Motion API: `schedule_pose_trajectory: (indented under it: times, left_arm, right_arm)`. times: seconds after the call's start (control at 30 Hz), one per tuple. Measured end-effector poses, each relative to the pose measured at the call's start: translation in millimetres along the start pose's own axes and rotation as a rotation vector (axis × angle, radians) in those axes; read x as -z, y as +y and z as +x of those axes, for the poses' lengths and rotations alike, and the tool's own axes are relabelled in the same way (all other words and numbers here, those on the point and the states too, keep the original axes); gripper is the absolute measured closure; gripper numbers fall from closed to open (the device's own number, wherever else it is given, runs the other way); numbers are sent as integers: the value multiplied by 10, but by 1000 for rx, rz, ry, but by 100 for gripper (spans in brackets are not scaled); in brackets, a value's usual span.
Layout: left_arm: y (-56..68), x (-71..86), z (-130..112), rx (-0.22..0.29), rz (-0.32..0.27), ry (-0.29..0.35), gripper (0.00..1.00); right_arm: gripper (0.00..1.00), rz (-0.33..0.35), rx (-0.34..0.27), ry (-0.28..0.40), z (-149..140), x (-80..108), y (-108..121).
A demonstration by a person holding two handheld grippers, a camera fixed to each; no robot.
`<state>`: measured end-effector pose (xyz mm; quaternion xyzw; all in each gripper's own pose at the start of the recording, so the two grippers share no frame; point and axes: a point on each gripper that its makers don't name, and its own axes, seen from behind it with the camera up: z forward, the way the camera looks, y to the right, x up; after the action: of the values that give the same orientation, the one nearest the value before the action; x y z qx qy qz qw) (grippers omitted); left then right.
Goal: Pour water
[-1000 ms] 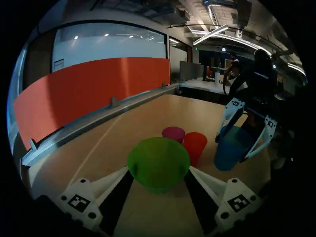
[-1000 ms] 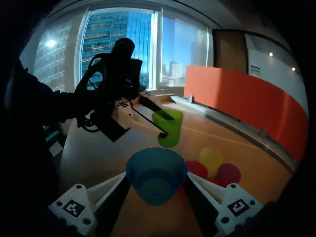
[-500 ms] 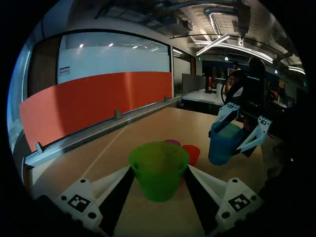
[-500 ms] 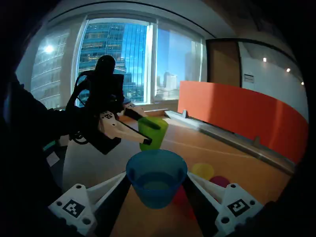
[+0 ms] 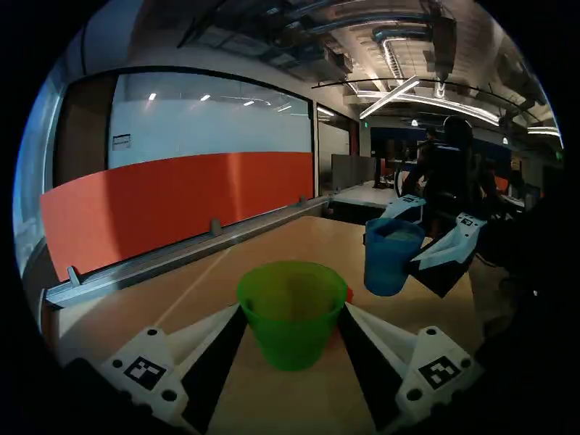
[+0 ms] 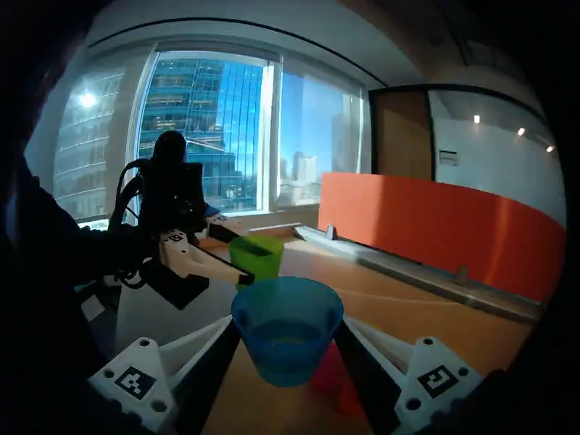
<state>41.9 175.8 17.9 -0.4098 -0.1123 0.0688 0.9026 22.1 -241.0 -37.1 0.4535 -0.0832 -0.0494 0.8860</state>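
Right gripper view: the blue cup (image 6: 288,330) sits upright between the two fingers of the right gripper (image 6: 288,344), which are clamped on its sides, and there is water in the bottom of it. Just below and to the right of it a red cup (image 6: 328,368) stands on the wooden table (image 6: 406,319), half hidden by the blue one. Farther off to the left, the left gripper (image 6: 249,258) is closed on a green cup (image 6: 257,254), also upright, with a dark sleeve (image 6: 80,246) behind it (the hand itself is too dark to make out). Beyond are a big window (image 6: 210,130) and an orange panel (image 6: 435,217).

In the left gripper view the green cup fills the gap between the near fingers and covers nearly all of the red cup. The blue cup stands up to the right of it, near but apart.
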Motion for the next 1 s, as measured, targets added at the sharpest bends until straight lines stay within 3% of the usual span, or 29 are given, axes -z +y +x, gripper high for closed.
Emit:
schedule_pose_trajectory:
  times: [0.4, 1.0]
  left_arm:
    - [111, 60, 9, 8, -8, 35, 16]
    - [226, 144, 99, -15, -29, 75, 15]
  right_arm:
    - [11, -20, -1, 55, 228, -55, 106]
    - [11, -27, 6, 64, 372, -124, 226]
